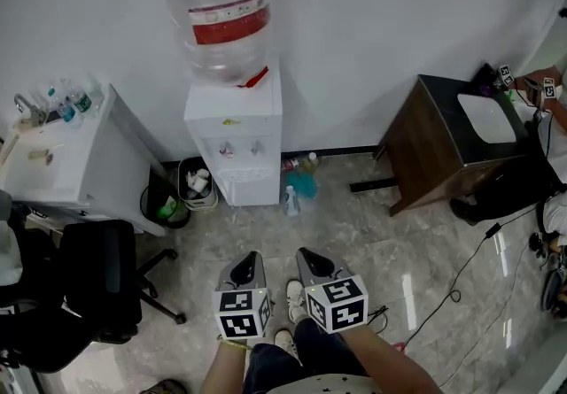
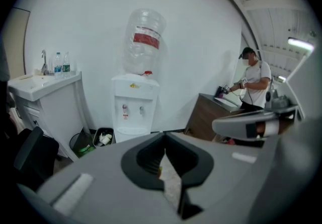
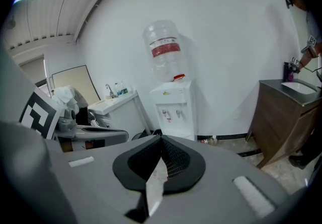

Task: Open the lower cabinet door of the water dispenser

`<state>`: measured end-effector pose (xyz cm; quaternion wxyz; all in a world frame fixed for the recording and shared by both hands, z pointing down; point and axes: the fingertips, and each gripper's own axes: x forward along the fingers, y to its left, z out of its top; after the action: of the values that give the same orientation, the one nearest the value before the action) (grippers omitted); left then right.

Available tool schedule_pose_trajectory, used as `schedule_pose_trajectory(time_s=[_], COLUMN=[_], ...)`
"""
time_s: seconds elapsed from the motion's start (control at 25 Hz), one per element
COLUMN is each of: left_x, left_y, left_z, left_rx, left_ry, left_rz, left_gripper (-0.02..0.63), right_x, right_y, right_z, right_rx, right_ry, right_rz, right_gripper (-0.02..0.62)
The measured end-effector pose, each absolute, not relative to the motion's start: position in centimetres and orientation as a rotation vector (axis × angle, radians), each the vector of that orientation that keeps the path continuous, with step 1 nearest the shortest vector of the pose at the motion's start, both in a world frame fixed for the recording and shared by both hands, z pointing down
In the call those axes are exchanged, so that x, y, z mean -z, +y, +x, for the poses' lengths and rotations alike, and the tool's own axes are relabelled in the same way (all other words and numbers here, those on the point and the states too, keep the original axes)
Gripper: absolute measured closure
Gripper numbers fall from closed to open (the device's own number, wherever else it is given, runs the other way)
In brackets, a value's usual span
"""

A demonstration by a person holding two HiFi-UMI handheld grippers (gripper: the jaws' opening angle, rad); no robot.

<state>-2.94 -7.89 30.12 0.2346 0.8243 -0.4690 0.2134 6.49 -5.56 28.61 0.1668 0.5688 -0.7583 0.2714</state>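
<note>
The white water dispenser [image 1: 233, 140] stands against the wall with a big clear bottle [image 1: 217, 11] on top. Its lower cabinet door [image 1: 244, 187] looks closed. In the left gripper view the dispenser [image 2: 133, 104] is well ahead, and likewise in the right gripper view [image 3: 176, 104]. Both grippers hang low over the floor, side by side, short of the dispenser. My left gripper [image 1: 246, 270] [image 2: 164, 136] is shut with nothing in it. My right gripper [image 1: 310, 261] [image 3: 161, 139] is shut and empty too.
A white sink counter [image 1: 62, 153] with bottles is at the left, a black office chair [image 1: 97, 286] in front of it. Two bins [image 1: 197, 184] stand left of the dispenser, small bottles [image 1: 297, 184] to its right. A brown cabinet [image 1: 452, 149], a floor cable [image 1: 461, 286] and a person [image 2: 254, 79] are at the right.
</note>
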Motion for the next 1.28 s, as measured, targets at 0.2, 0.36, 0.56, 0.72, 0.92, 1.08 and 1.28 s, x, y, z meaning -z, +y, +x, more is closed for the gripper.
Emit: schedule_pose_trajectory(time_s=[0.2,0.36,0.56,0.72,0.92,1.08,1.28], left_x=[-36.0,-41.6,-50.2,-58.0,-66.5,-70.1,-72.6], left_y=[-14.7,-19.9,-24.8,-28.7,-31.0,-31.6,-33.1], left_z=[-1.3,-1.0,-1.2,-1.6,-1.5,-1.3,-2.5], left_rx=[-0.610,-0.620,-0.646,-0.658,-0.729,-0.746,-0.722], left_ry=[-1.279,-1.304,-1.268,-1.249,-1.209,-1.181,-1.192], left_rz=[2.180,2.112,2.075,2.037,2.039,2.070,2.040], left_gripper=[0.600,0.600,0.600,0.600,0.600,0.600,0.600], right_x=[-33.6,-39.8,-50.8,-60.3,-70.3,-75.4,-77.5], right_y=[-14.4,-21.0,-27.2,-32.0,-36.7,-39.7,-43.5], right_z=[8.1,8.6,8.4,8.6,9.1,10.1,10.3], right_rx=[-0.789,-0.814,-0.903,-0.900,-0.807,-0.775,-0.735], right_ry=[-2.124,-2.086,-2.039,-1.999,-1.989,-1.992,-2.000], right_rz=[1.554,1.494,1.447,1.425,1.323,1.313,1.330], right_gripper=[0.603,0.603,0.600,0.487,0.348,0.308,0.289])
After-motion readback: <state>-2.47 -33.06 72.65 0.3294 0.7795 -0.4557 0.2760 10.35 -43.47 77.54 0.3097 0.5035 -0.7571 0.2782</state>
